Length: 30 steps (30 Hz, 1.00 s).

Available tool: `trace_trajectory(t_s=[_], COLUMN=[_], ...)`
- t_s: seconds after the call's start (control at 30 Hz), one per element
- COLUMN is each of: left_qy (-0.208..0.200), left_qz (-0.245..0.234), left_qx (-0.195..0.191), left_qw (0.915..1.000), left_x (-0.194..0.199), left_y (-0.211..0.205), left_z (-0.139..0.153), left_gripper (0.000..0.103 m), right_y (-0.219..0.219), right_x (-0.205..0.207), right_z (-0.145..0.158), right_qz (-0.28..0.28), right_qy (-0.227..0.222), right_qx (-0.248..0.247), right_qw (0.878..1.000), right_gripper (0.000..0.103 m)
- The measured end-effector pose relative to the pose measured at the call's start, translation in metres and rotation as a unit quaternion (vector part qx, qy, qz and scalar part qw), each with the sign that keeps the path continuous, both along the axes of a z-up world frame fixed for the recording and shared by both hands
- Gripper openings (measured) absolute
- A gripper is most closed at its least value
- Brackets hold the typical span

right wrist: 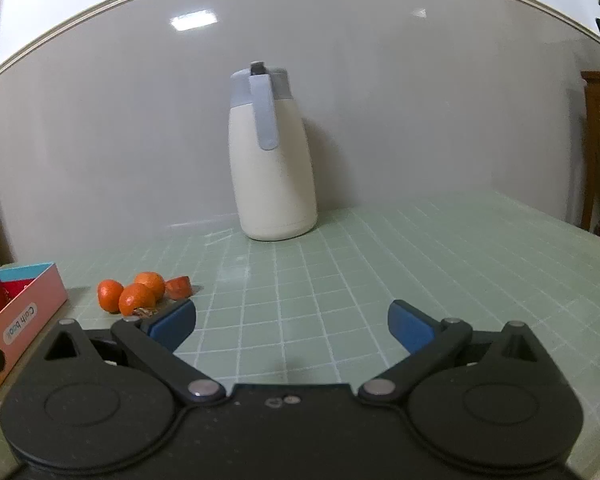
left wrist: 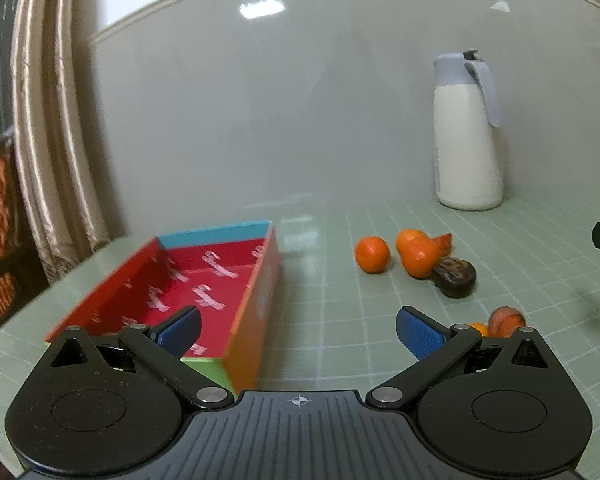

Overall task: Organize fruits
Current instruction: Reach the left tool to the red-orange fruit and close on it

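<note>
While the red box (left wrist: 204,292) sits empty, my left hand-held gripper (left wrist: 298,330) and right hand-held gripper (right wrist: 292,326) gape wide, holding nothing; tangerines (left wrist: 373,255) wait right of it.

Left gripper (left wrist: 298,330): held low and roughly level, jaws spread wide, nothing gripped between them; blue pads (left wrist: 180,330) were seen on both fingertips, carried on black linkage arms. Right gripper (right wrist: 292,326): likewise held low and level, jaws parted wide and empty, blue pads (right wrist: 172,325) turned inward. No hand or arm was seen in either view.
</note>
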State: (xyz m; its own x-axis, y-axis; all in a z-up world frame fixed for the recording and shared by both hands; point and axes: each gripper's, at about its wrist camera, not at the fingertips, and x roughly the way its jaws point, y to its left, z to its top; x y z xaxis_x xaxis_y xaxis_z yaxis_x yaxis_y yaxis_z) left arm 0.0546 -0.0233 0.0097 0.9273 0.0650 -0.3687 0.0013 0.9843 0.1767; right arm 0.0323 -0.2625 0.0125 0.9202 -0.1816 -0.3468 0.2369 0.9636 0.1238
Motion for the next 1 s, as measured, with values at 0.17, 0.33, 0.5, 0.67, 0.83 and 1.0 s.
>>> trace_trajectory(t_s=[0.17,0.33,0.5,0.67,0.83,1.0], left_qy=[0.016,0.026,0.047,0.028,0.049,0.059], left_qz=[-0.019,-0.05,-0.076,-0.105,-0.144,-0.158], left_qx=[-0.012,-0.012,-0.033,-0.022,0.007,0.015], left_qw=[0.9996,0.9983,0.9955,0.9939,0.9884,0.9856], left_x=[0.008,0.017,0.022,0.016,0.024,0.029], left_y=[-0.012,-0.027,-0.036,-0.056,-0.088,-0.106], left_z=[-0.005,-0.01,-0.014,-0.012,-0.021,-0.027], left_gripper=[0.103,0.103,0.102,0.102,0.076,0.065], right_y=[-0.008,-0.026,-0.046,-0.059,-0.067,-0.065], right_x=[-0.012,-0.022,-0.028,-0.028,-0.028,-0.032], right_z=[0.0,0.0,-0.003,-0.008,-0.009,-0.009], right_qz=[-0.016,-0.061,-0.076,-0.081,-0.084,-0.086], right_qy=[-0.01,-0.02,-0.025,-0.02,-0.02,-0.023], right_qx=[0.004,0.011,0.048,0.067,0.074,0.08], right_qw=[1.0,0.998,0.996,0.994,0.994,0.993], right_gripper=[0.103,0.103,0.103,0.103,0.103,0.103])
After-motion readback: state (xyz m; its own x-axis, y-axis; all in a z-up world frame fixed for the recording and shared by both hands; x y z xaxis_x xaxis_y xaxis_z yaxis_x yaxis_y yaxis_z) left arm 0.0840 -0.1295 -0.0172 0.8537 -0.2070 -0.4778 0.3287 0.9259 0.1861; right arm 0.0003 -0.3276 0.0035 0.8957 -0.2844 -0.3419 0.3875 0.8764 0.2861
